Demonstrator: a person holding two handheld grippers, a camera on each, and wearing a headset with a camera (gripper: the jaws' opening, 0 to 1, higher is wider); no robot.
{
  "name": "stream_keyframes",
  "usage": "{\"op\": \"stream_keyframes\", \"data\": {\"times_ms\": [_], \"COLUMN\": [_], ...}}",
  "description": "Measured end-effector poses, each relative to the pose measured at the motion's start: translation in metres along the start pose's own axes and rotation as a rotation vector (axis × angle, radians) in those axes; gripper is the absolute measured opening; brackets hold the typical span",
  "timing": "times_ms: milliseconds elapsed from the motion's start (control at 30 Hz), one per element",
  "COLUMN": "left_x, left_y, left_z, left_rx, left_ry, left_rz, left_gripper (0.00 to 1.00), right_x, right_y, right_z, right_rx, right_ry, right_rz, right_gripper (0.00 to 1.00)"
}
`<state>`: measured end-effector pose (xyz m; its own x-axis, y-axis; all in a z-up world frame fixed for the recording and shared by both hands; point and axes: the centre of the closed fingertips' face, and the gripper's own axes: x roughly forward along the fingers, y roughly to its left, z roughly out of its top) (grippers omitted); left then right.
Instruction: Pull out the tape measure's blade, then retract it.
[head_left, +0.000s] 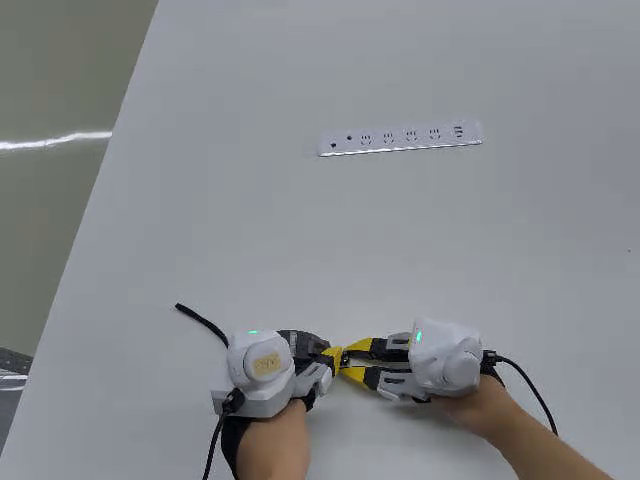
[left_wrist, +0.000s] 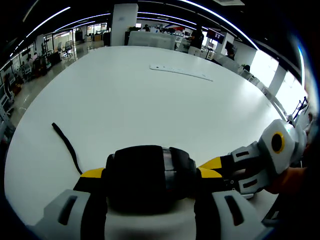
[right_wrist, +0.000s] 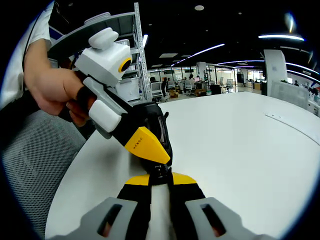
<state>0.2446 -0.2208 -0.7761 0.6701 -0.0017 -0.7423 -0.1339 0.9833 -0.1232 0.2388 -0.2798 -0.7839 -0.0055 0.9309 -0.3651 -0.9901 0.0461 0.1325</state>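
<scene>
The black tape measure (head_left: 301, 343) (left_wrist: 150, 167) sits between the yellow-tipped jaws of my left gripper (head_left: 318, 360) (left_wrist: 150, 175), which is shut on its body just above the white table. Its black wrist strap (head_left: 200, 322) (left_wrist: 66, 144) trails on the table to the left. My right gripper (head_left: 352, 362) (right_wrist: 161, 176) meets it from the right, shut on the blade's end tab right at the case mouth. In the right gripper view the tape measure (right_wrist: 152, 125) hangs close ahead, one left finger (right_wrist: 143, 143) lying over it. Hardly any blade shows.
A white power strip (head_left: 400, 137) (left_wrist: 180, 72) lies far across the white table (head_left: 300, 230). The table's left edge drops to a grey floor (head_left: 50, 150). A mesh chair back (right_wrist: 45, 165) stands beside the near edge.
</scene>
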Motion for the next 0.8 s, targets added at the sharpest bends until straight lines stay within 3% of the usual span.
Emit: {"op": "stream_keyframes", "data": {"times_ms": [467, 800], "left_x": [-0.001, -0.001], "left_y": [0.0, 0.0], "left_z": [0.001, 0.0], "left_rx": [-0.004, -0.003], "left_ry": [0.0, -0.001], "left_rz": [-0.001, -0.001], "left_gripper": [0.69, 0.69], "right_x": [0.012, 0.01], "right_y": [0.001, 0.001], "right_z": [0.003, 0.002], "right_rx": [-0.032, -0.032], "right_ry": [0.003, 0.003], "right_rz": [0.004, 0.001], "right_gripper": [0.12, 0.12]}}
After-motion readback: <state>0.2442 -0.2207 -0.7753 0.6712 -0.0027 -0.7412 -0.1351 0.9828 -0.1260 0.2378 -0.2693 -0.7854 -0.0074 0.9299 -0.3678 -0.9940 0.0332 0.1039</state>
